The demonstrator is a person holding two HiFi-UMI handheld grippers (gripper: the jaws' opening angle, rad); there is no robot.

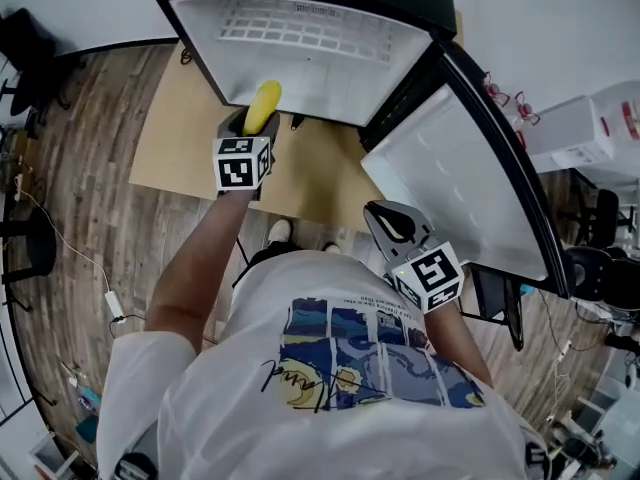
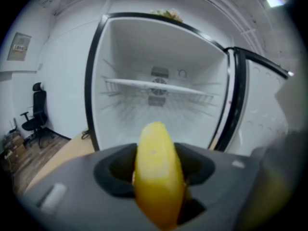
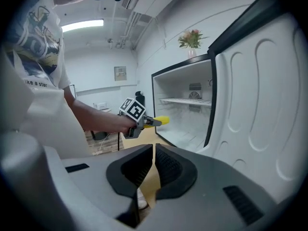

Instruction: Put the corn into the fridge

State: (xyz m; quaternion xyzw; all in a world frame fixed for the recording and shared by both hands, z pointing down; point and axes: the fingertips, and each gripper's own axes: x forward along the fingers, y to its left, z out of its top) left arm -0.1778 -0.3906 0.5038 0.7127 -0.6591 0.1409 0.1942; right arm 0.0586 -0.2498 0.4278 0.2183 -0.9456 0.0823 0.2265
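The yellow corn (image 1: 263,105) sticks out of my left gripper (image 1: 257,120), which is shut on it just in front of the open fridge (image 1: 310,63). In the left gripper view the corn (image 2: 158,177) stands between the jaws, pointing at the fridge's empty wire shelf (image 2: 159,88). The right gripper view shows the left gripper (image 3: 153,122) holding the corn (image 3: 162,121) before the fridge opening (image 3: 187,114). My right gripper (image 1: 383,218) hangs lower right beside the open door (image 1: 460,188). It (image 3: 153,170) is shut with nothing between its pads.
The fridge door (image 3: 260,105) swings out to the right, close to my right gripper. A tan mat (image 1: 170,138) lies on the wood floor under the fridge. An office chair (image 2: 34,114) stands at the left wall. Flowers (image 3: 191,38) sit on top of the fridge.
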